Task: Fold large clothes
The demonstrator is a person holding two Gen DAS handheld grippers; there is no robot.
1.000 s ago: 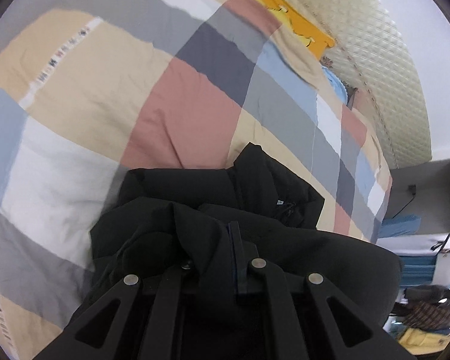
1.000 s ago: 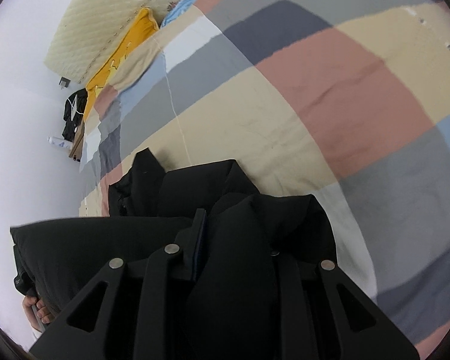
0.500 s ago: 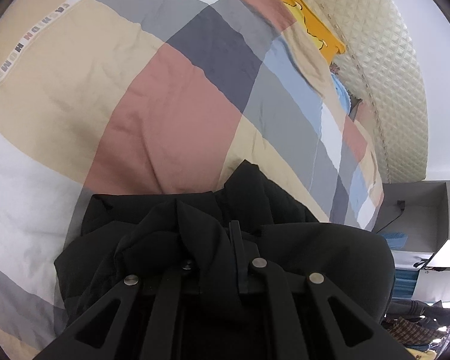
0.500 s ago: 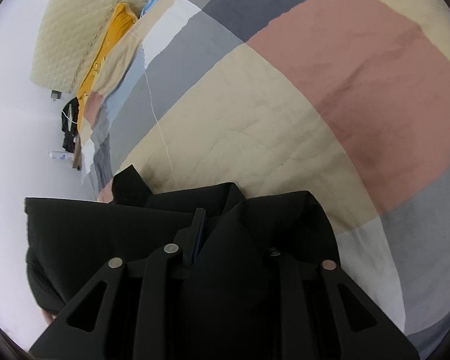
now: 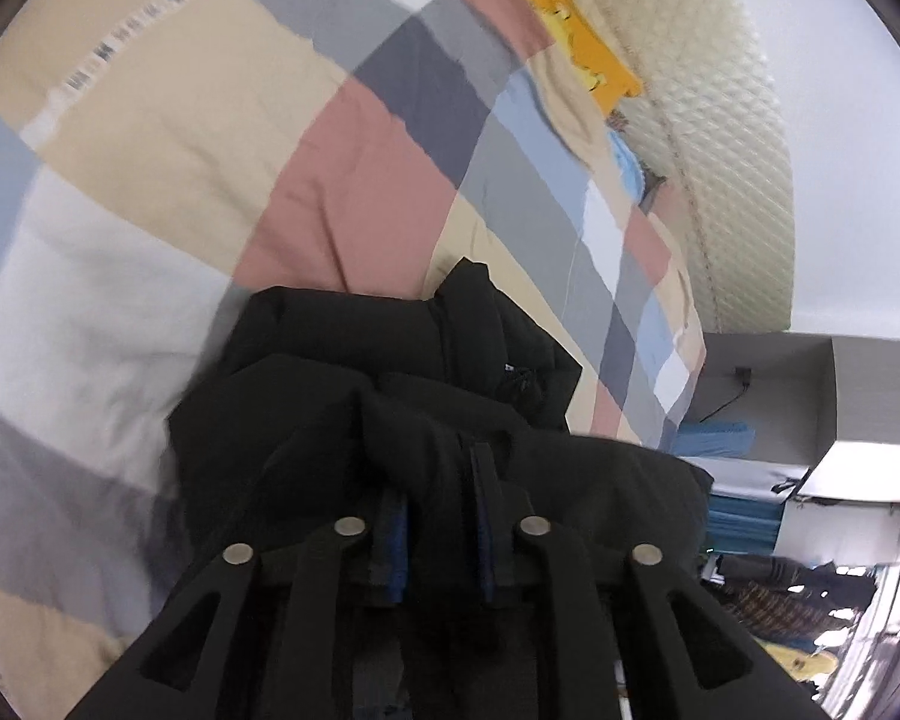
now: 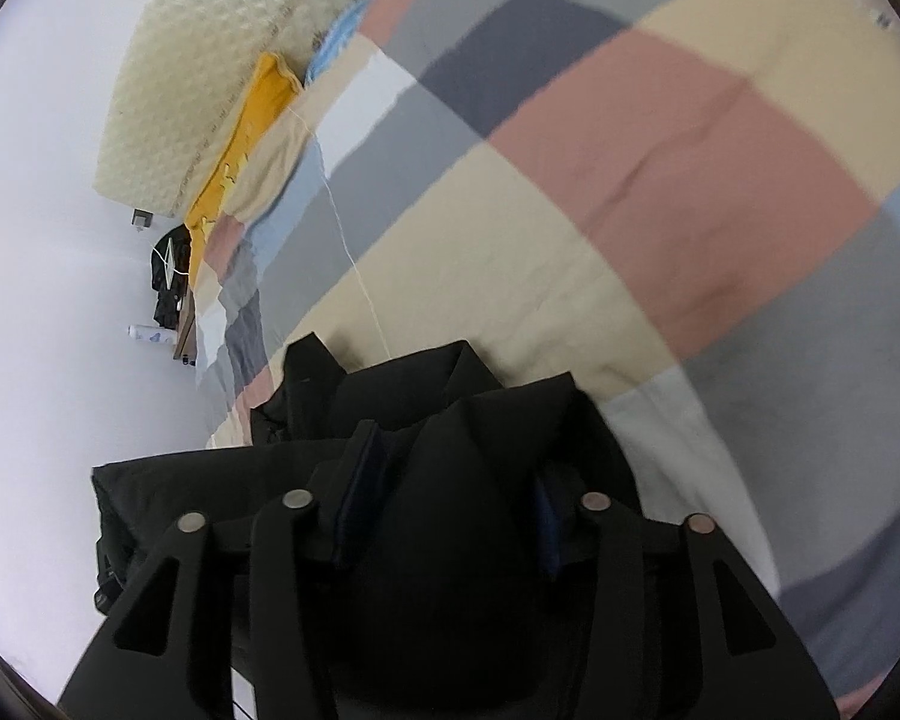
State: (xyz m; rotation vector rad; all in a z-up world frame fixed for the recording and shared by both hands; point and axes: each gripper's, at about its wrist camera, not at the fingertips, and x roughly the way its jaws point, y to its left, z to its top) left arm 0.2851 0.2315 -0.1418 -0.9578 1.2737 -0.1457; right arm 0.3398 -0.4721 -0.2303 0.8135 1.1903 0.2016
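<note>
Jacket (image 5: 402, 396) fabric bunched between both opening tools (image 5: 435, 474) (image 6: 450, 462) — open quilt (image 5: 150, 180) beyond.

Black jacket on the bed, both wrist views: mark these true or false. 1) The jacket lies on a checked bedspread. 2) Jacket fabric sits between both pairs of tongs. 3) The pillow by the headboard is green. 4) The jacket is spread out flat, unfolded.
1) True: the black jacket rests on the checked bedspread.
2) True: fabric bunches between the left tongs and the right tongs, whose jaws are opening.
3) False: the pillow is yellow.
4) False: it is doubled over in layers.
</note>
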